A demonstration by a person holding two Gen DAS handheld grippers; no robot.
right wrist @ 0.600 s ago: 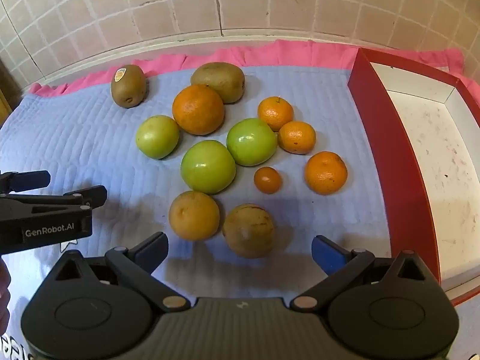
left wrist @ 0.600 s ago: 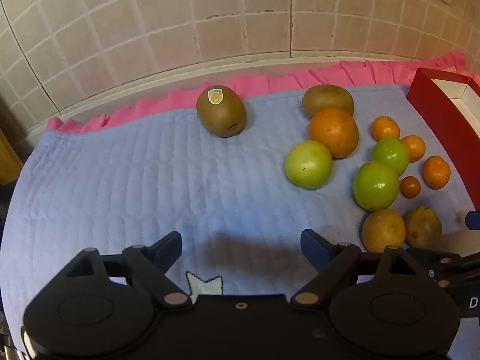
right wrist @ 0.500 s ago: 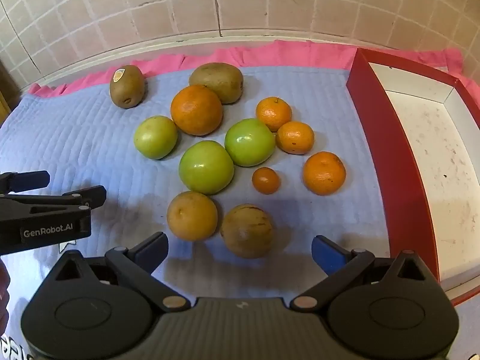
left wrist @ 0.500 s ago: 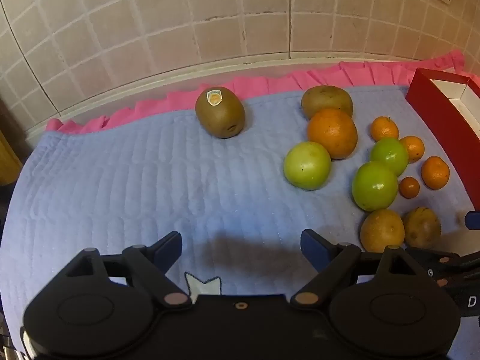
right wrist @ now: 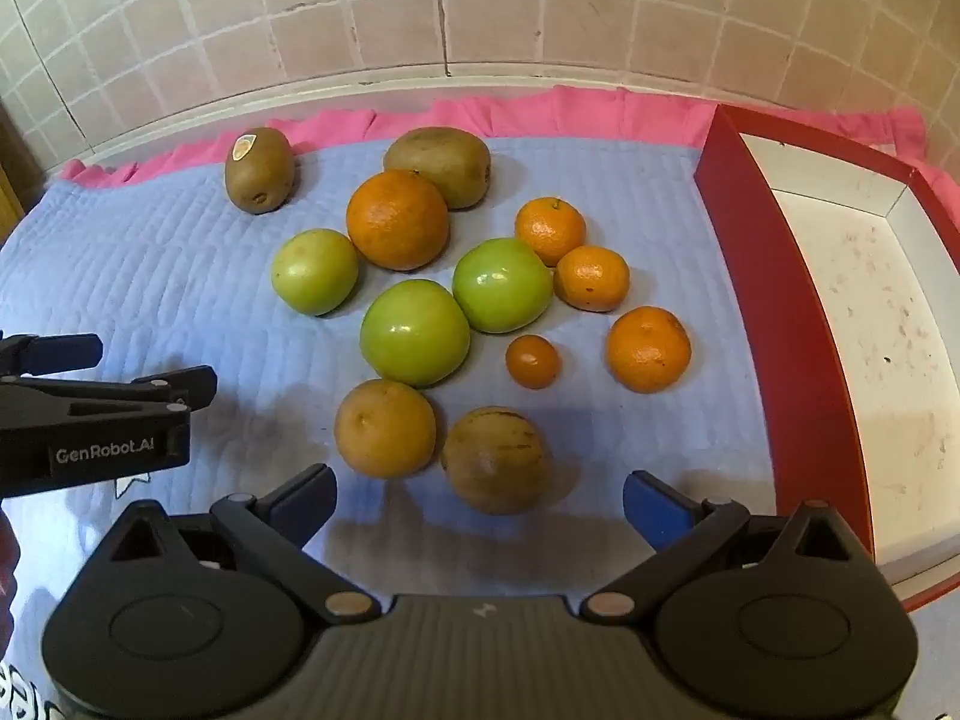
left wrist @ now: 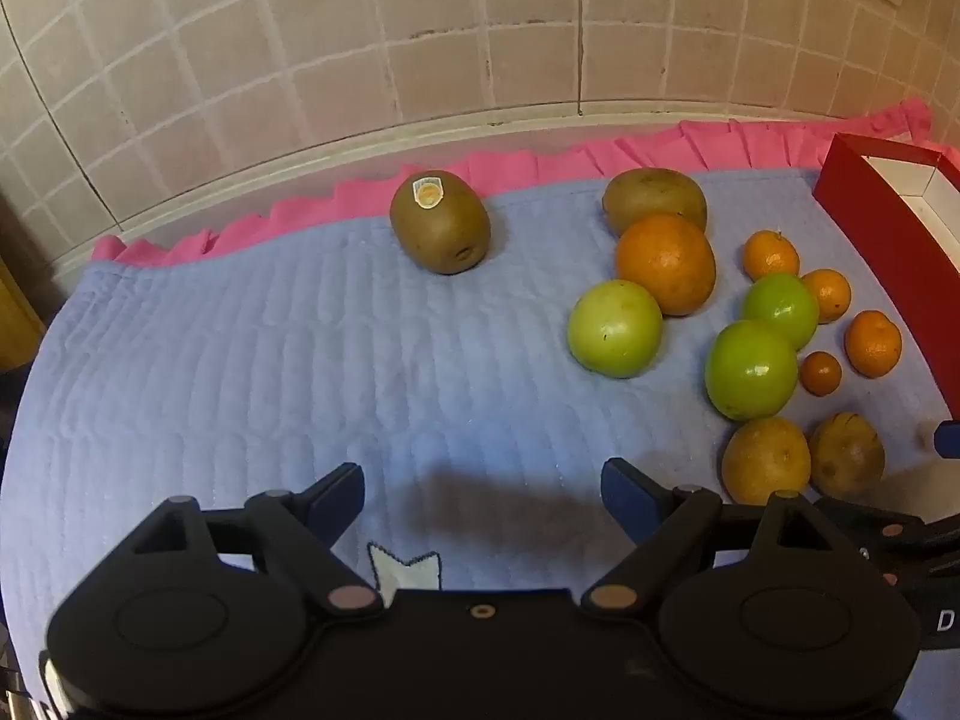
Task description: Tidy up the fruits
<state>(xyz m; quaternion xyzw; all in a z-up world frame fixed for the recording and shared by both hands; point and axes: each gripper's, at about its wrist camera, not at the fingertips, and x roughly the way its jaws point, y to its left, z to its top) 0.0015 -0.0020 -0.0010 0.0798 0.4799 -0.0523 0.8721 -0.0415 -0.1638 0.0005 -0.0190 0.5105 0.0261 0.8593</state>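
Observation:
Fruit lies on a blue quilted mat [right wrist: 150,276]: a stickered kiwi [right wrist: 259,178] apart at the back left, a second kiwi [right wrist: 438,166], a big orange [right wrist: 397,219], three green apples [right wrist: 414,332], several small mandarins [right wrist: 648,349] and two brown-yellow fruits [right wrist: 384,427] nearest me. My right gripper [right wrist: 480,498] is open and empty just before the brown fruits. My left gripper [left wrist: 483,489] is open and empty over bare mat; the stickered kiwi [left wrist: 440,221] is ahead of it. The left gripper also shows from the side in the right wrist view [right wrist: 150,369].
A red box with a white inside [right wrist: 780,312] stands at the mat's right edge. A tiled wall [right wrist: 480,6] runs along the back, with a pink frill [right wrist: 540,111] under the mat. The box also shows in the left wrist view [left wrist: 882,228].
Both views have shifted very slightly; the fruit sits a touch lower and to the left in frame. No fruit has moved and both grippers stay open.

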